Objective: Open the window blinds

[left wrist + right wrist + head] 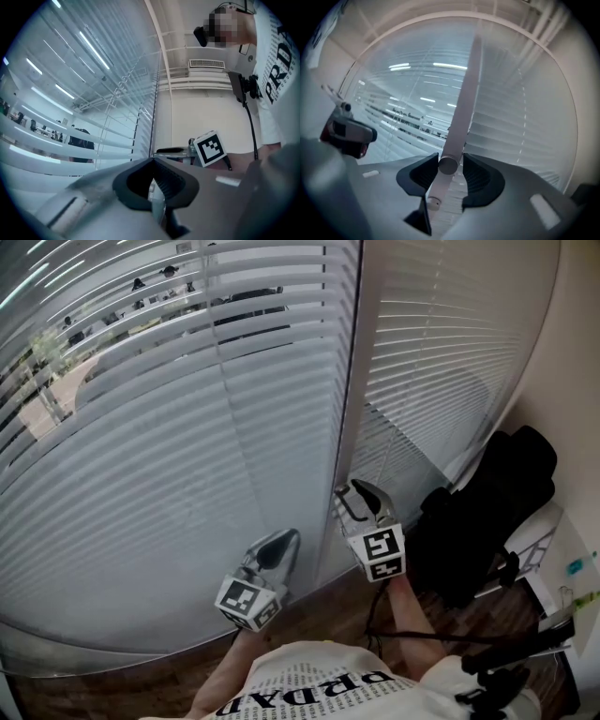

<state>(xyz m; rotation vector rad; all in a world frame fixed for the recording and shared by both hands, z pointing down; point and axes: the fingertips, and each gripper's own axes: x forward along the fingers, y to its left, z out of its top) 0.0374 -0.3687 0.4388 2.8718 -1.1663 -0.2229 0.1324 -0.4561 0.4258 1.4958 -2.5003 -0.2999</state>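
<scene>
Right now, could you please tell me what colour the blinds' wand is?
The wand is white, clearest in the right gripper view.

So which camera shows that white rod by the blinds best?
The right gripper view: the rod runs up the picture's middle, its round end between the right gripper's open jaws. In the head view I cannot pick it out beside the blinds; the left gripper view shows at most a thin pale line.

Left claw (pixel 281 545) closed, right claw (pixel 358 495) agape.
</scene>
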